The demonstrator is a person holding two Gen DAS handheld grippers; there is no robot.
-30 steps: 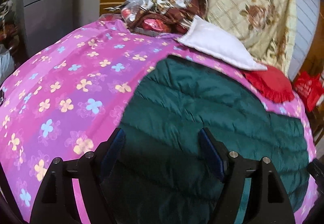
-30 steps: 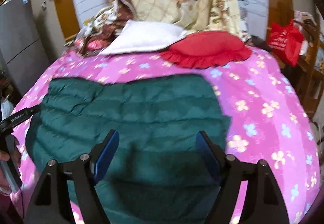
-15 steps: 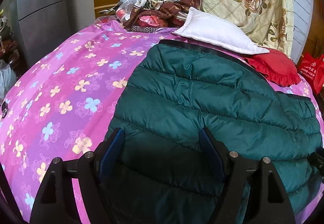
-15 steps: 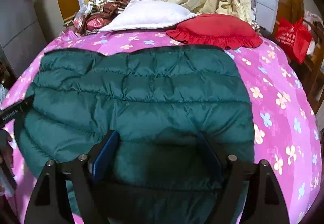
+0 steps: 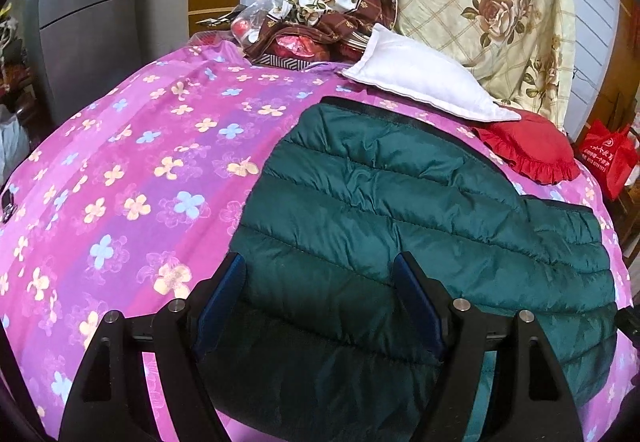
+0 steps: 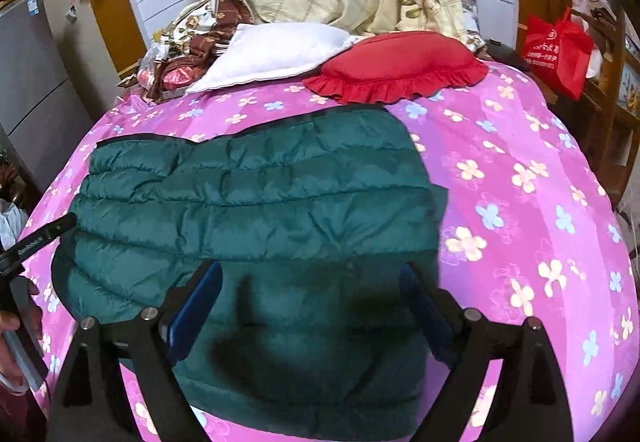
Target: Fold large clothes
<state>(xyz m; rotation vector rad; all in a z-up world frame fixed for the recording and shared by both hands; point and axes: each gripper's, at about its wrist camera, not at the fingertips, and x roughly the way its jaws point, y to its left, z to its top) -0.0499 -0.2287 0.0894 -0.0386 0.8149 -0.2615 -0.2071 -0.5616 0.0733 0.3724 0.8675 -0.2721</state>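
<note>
The green puffer jacket (image 6: pixel 248 202) lies spread across the middle of the bed (image 6: pixel 520 202), its dark-edged far border at 12 o'clock, just short of the red cushion (image 6: pixel 396 66) and white pillow (image 6: pixel 276 50).

The left gripper (image 5: pixel 320 306) hangs over the near part with its fingers wide apart and holding nothing. The right gripper (image 6: pixel 312 306) is opening, jacket beneath its fingers but not pinched.

The padding looks slippery and springy, so a fold could puff back open, or a shallow pinch could catch only the top layer.

The right wrist view shows the left tool in a hand (image 6: pixel 16 318) at 9 o'clock. The left view alone shows the stepped far edge at 3 o'clock.
</note>
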